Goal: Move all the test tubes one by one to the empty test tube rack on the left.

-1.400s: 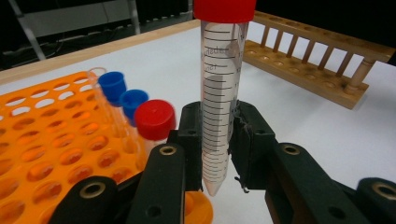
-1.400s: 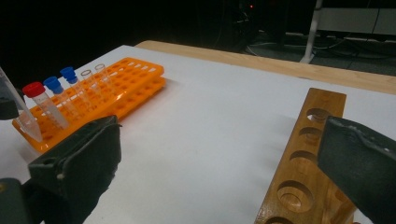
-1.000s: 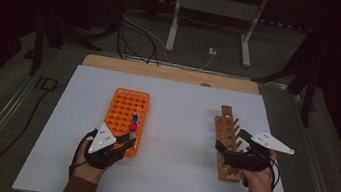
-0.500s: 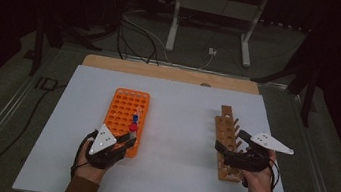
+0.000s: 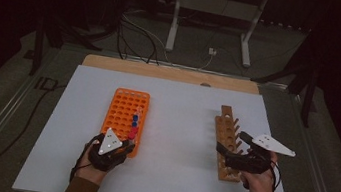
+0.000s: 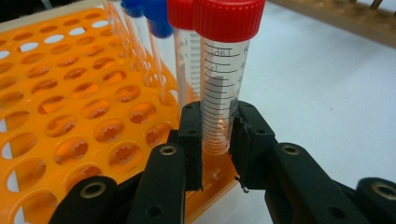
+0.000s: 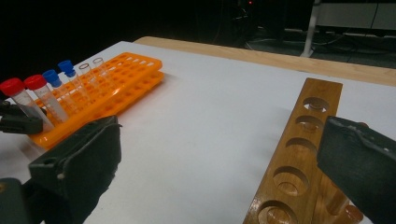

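An orange tube rack (image 5: pixel 123 109) lies left of centre on the white table. At the rack's near right corner my left gripper (image 5: pixel 126 145) is shut on an upright red-capped tube (image 6: pixel 223 93), its pads (image 6: pixel 192 135) pressing the clear lower part. Whether the tube's tip sits in a hole I cannot tell. Just behind it in the same row stand another red-capped tube (image 6: pixel 184 51) and two blue-capped tubes (image 6: pixel 156 23). On the right, my right gripper (image 5: pixel 226 152) hovers open over the near end of a wooden rack (image 7: pixel 299 154), with nothing between its jaws.
The white tabletop (image 5: pixel 179 127) is bare between the two racks. A wooden strip (image 5: pixel 171 73) edges its far side. Beyond are a dark floor with cables (image 5: pixel 136 35) and a white stand (image 5: pixel 210 11). Clear uncapped tubes (image 7: pixel 91 70) stand farther along the orange rack's row.
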